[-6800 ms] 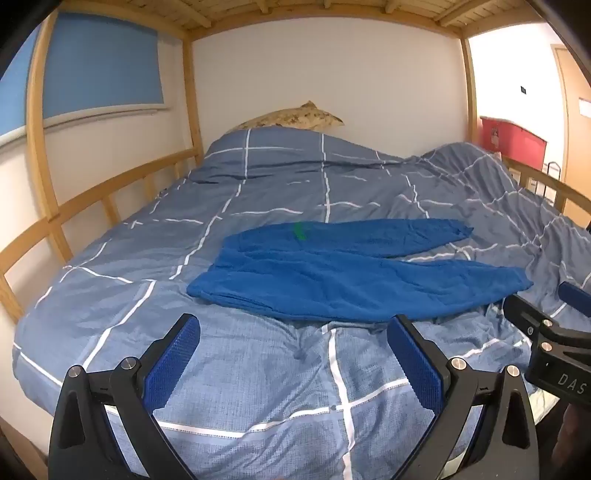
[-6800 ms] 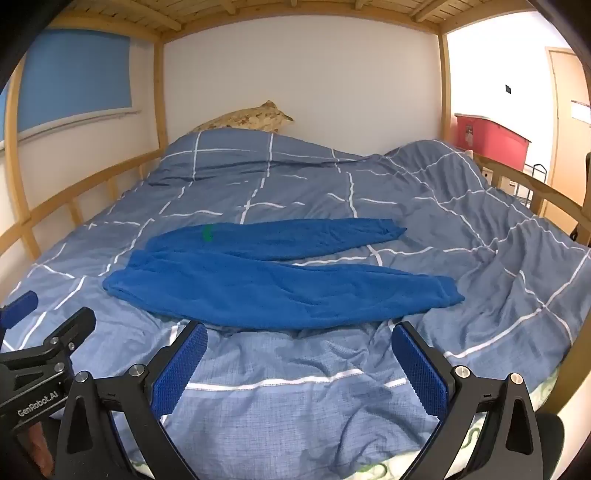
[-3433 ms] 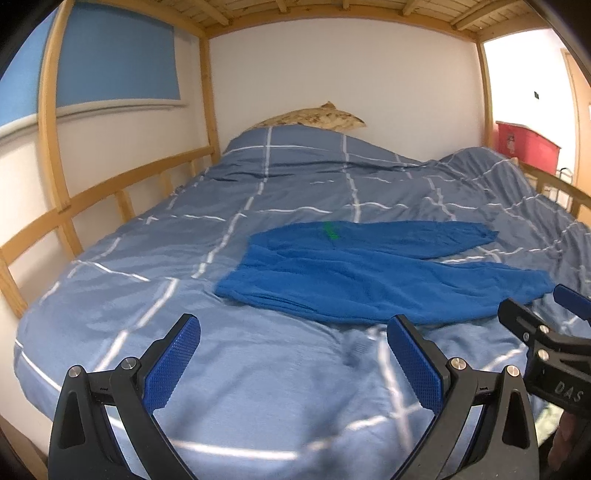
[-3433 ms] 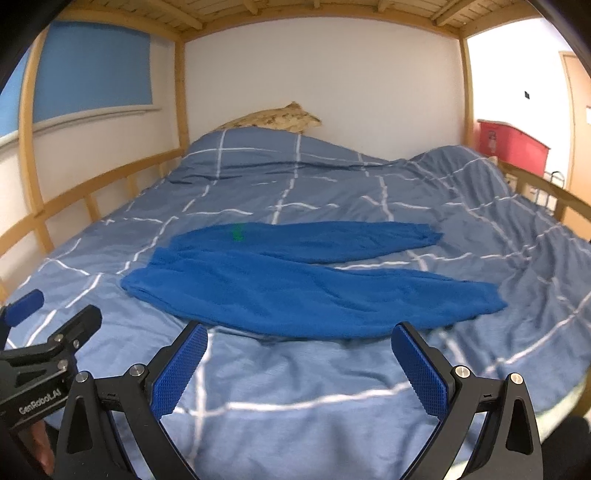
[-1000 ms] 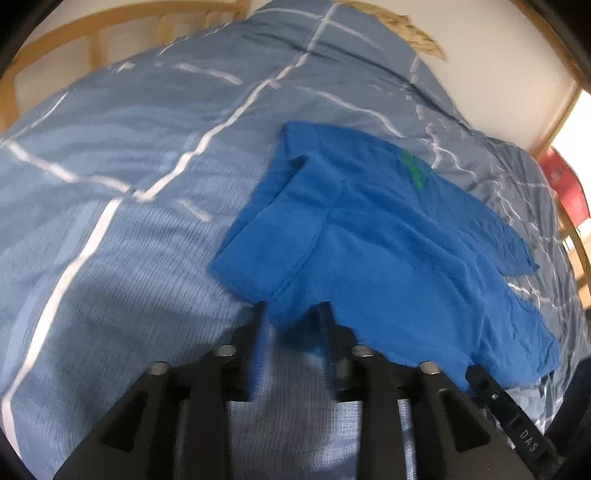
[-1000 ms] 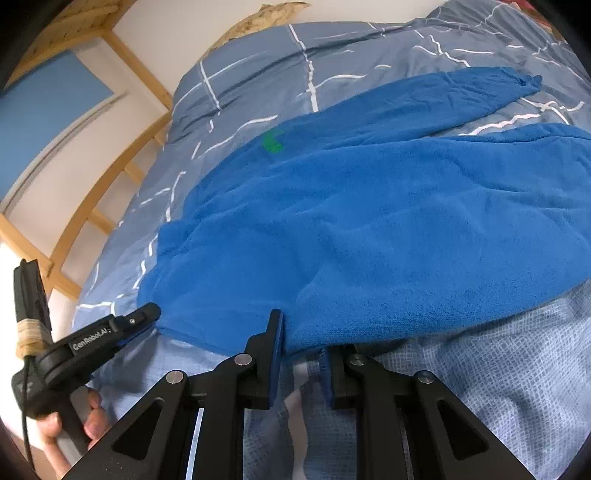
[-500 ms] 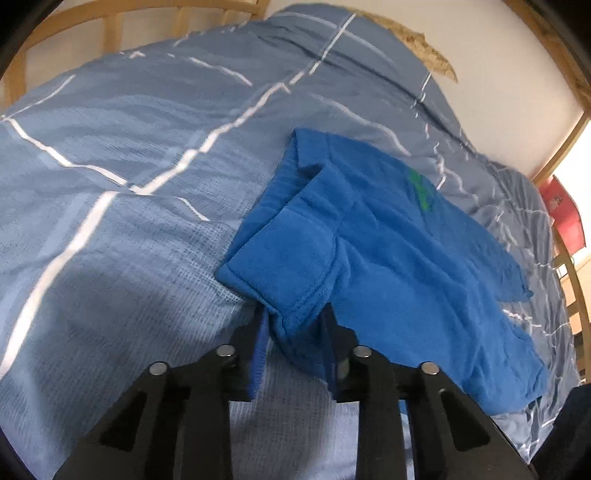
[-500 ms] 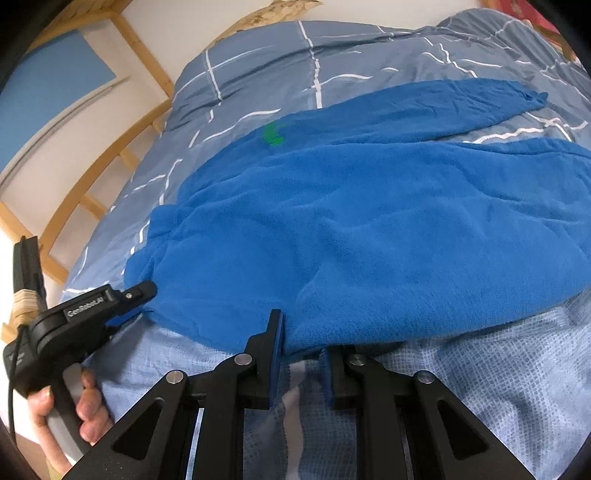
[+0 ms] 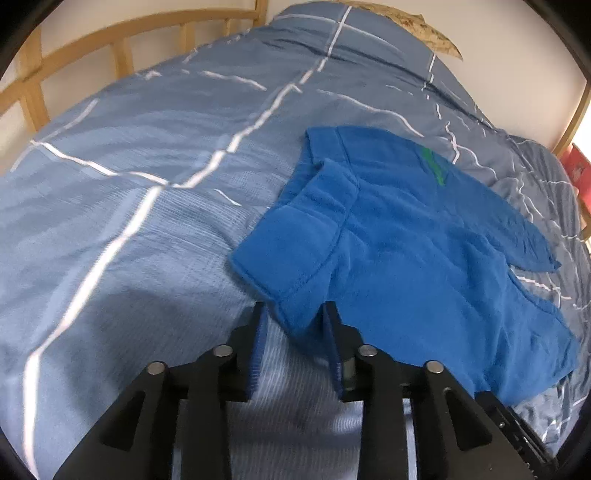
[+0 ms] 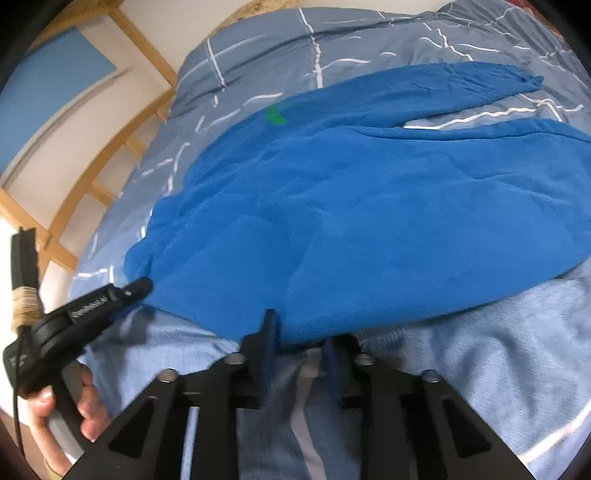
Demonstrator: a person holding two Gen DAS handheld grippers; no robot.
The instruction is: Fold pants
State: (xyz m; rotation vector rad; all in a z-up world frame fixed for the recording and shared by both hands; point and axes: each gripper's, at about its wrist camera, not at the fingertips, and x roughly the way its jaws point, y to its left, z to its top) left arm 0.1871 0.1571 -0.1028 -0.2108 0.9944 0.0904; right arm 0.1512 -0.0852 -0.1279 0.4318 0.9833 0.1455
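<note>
Blue fleece pants [image 9: 406, 240] lie spread on the bed, waist to the left and both legs running right, with a green tag [image 9: 432, 166] near the waist. My left gripper [image 9: 294, 328] sits at the folded waistband corner. Its jaws are opening, and the cloth hangs between them without being pinched. My right gripper [image 10: 301, 339] is at the near hem of the pants [image 10: 369, 221], mid-length. Its jaws are opening too, with the hem edge just inside the gap. In the right wrist view, the left gripper [image 10: 136, 288] touches the waist corner, held by a hand [image 10: 85, 406].
A blue-grey checked duvet [image 9: 147, 147] covers the bed. A wooden rail [image 9: 122, 48] runs along the far left side, and a patterned pillow [image 9: 424, 29] lies at the head. A red box [image 9: 576, 166] stands past the right edge.
Both grippers have come down from over the bed to the pants' near edge. In the last half second the right jaws have spread wider. The left gripper has shifted slightly with the corner.
</note>
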